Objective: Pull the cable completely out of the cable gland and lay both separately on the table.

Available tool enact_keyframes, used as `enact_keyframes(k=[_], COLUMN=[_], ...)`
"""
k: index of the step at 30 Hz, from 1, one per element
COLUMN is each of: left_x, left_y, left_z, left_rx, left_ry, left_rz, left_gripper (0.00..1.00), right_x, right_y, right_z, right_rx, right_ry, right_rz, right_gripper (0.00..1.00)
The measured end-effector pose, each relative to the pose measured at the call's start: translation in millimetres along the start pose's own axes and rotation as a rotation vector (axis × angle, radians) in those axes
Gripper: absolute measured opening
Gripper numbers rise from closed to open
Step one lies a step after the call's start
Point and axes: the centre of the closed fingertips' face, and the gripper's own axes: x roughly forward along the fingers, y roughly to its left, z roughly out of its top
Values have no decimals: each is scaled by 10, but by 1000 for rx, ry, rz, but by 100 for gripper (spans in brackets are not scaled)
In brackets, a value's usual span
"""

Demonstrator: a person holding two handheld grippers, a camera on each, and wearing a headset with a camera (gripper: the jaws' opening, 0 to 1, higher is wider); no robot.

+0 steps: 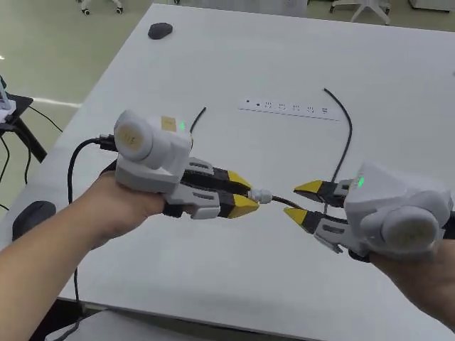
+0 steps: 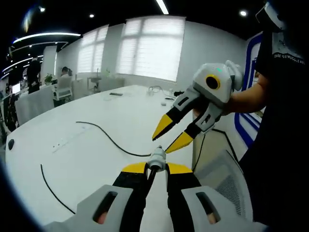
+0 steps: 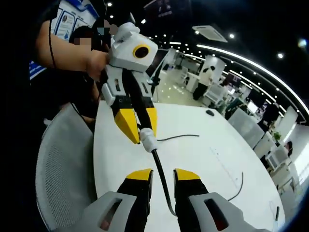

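Head view: the left gripper (image 1: 252,196) clamped the cable gland (image 1: 263,195) above the table (image 1: 284,64); the cable (image 1: 283,202) ran toward the right gripper (image 1: 291,200).
Left gripper view: jaws were closed on the cable gland (image 2: 157,157).
Right gripper view: jaws stood parted, with the cable (image 3: 161,183) passing between them.

The table (image 1: 298,64) is white, smooth and matt. The left gripper (image 1: 252,195) and right gripper (image 1: 291,200) have smooth white plastic shells with a soft sheen, and matt yellow-and-black jaws. The cable gland (image 1: 261,194) looks like pale, slightly glossy plastic. The cable (image 3: 161,176) has a matt black, rubber-like sheath.
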Motion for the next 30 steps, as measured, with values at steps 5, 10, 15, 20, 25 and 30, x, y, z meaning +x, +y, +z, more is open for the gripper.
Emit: enact_keyframes(k=[5,10,15,20,25,30], left_x=[7,30,64,76,69,74], left_y=[27,48,45,54,62,80], left_z=[15,15,11,-4,-6,-27], left_rx=[-2,-4,1,5,-1,-7], left_ry=[4,8,16,20,16,11], left_rz=[0,-6,-12,-10,-10,-7], left_gripper=[14,14,14,14,14,14], right_x=[38,60,100,107,105,118], right_y=[-14,-14,28,42,32,20], right_z=[35,87,121,98,99,79], right_rx=[-19,-47,-77,-71,-26,-12], right_ry=[-1,-8,-8,-1,-16,-7], right_rz=[-16,-12,-3,-1,3,-5], right_gripper=[11,5,4,1,1,1])
